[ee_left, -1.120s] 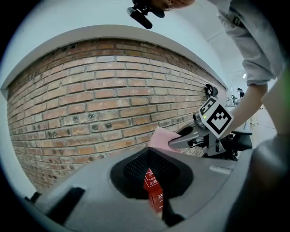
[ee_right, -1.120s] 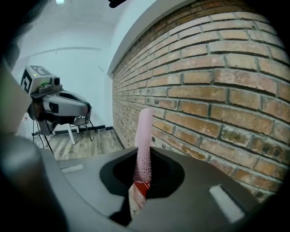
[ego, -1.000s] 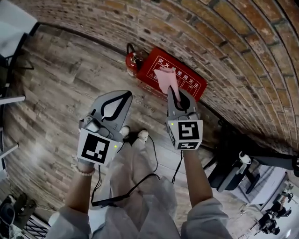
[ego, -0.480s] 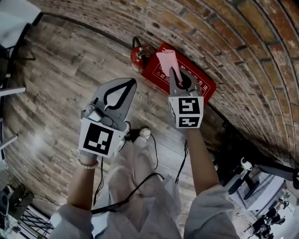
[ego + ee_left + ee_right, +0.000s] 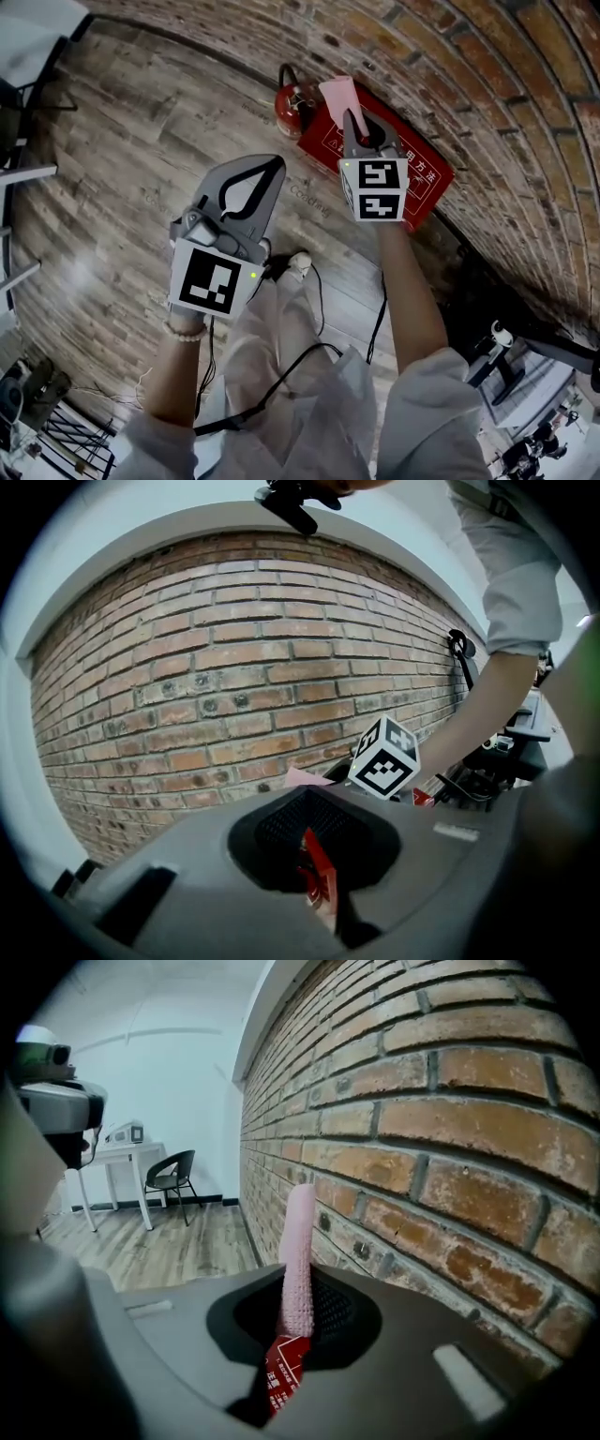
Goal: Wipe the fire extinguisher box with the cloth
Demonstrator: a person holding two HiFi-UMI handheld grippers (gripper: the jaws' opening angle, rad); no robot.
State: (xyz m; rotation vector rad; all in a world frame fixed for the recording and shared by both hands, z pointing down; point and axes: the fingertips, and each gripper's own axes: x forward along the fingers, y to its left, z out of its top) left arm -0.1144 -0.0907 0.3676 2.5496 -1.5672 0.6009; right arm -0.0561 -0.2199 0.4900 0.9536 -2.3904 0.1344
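The red fire extinguisher box [image 5: 420, 183] lies on the floor against the foot of the brick wall, with white print on its lid. My right gripper [image 5: 352, 120] hangs over the box's left part, shut on a pink cloth [image 5: 338, 96] that sticks out past its tips. In the right gripper view the cloth [image 5: 298, 1251] stands up between the jaws, with red box [image 5: 279, 1377] showing beneath. My left gripper [image 5: 270, 171] is shut with nothing in it, over the wood floor to the left of the box. A sliver of red box [image 5: 317, 878] shows through its jaw opening.
A red fire extinguisher [image 5: 296, 99] lies just left of the box. The brick wall [image 5: 487, 84] runs behind them. A black cable [image 5: 314, 309] trails by the person's legs. Dark equipment [image 5: 506, 347] stands at the right; a table and chair [image 5: 169, 1180] stand far along the wall.
My right gripper has carried the pink cloth forward, from the box's near edge to over its lid. The left gripper has moved only slightly and stays shut.
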